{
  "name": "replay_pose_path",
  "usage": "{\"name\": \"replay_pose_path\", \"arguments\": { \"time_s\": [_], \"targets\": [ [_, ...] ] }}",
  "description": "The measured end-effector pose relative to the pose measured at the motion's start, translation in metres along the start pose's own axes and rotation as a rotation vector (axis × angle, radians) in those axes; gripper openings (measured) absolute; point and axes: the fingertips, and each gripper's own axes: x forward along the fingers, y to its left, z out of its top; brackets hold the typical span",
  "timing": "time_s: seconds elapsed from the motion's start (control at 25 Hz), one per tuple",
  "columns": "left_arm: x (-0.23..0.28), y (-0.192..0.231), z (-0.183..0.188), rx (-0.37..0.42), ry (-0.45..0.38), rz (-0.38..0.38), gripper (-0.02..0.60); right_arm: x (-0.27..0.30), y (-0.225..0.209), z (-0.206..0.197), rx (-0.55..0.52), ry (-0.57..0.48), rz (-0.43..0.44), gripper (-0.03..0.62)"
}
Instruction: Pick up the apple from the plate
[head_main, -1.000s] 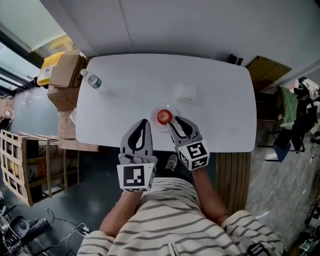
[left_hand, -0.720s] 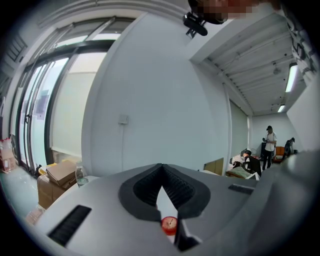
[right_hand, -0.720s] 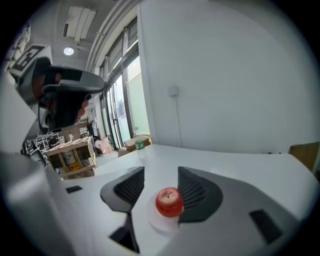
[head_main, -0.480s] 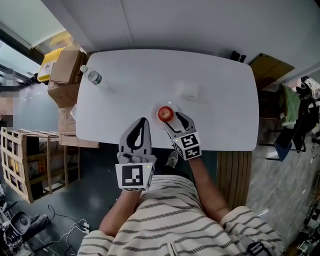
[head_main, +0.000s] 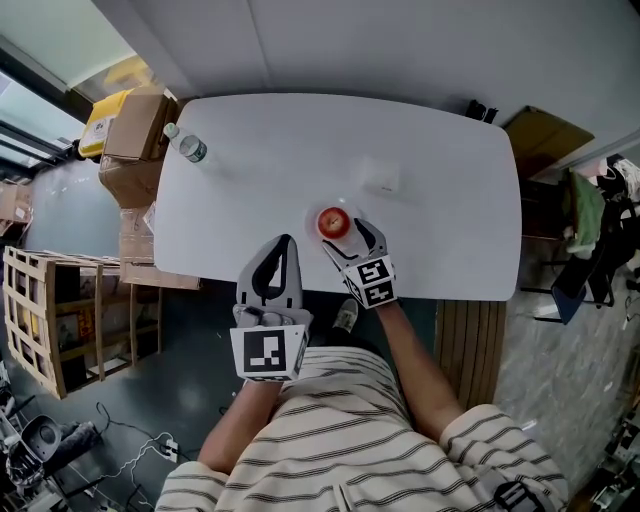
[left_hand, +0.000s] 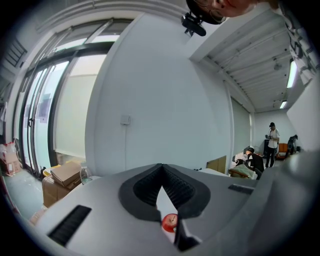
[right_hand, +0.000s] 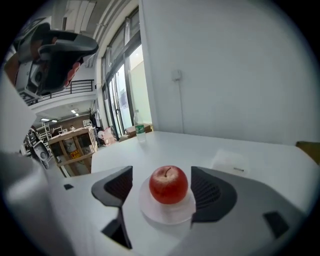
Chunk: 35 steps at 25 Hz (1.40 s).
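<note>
Shiny round red apple (right_hand: 168, 185) sits on a small white round plate (right_hand: 167, 215) near the front edge of the white table (head_main: 260, 170). Right gripper (head_main: 350, 243) jaws have just been opening and now flank the apple without touching it. Left gripper (head_main: 280, 262) is pressed together and empty. The apple looks firm, smooth and a bit slippery, so I'd grip its widest middle.

white table (head_main: 260, 160) by grey wall (head_main: 400, 40), cardboard boxes (head_main: 135, 140), wooden crate (head_main: 50, 320)
</note>
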Motion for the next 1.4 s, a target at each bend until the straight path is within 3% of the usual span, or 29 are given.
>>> {"name": "replay_pose_path", "arguments": {
  "time_s": [1.04,1.4],
  "targets": [
    [-0.011,0.001,-0.015,0.026,0.034,0.025,0.005,0.046,-0.015,-0.055,-0.033,0.081,-0.066,0.374],
    [-0.012,-0.009,-0.012,0.093,0.025,0.009,0.005,0.048,-0.016,-0.054,-0.03,0.079,-0.084,0.371]
  ]
}}
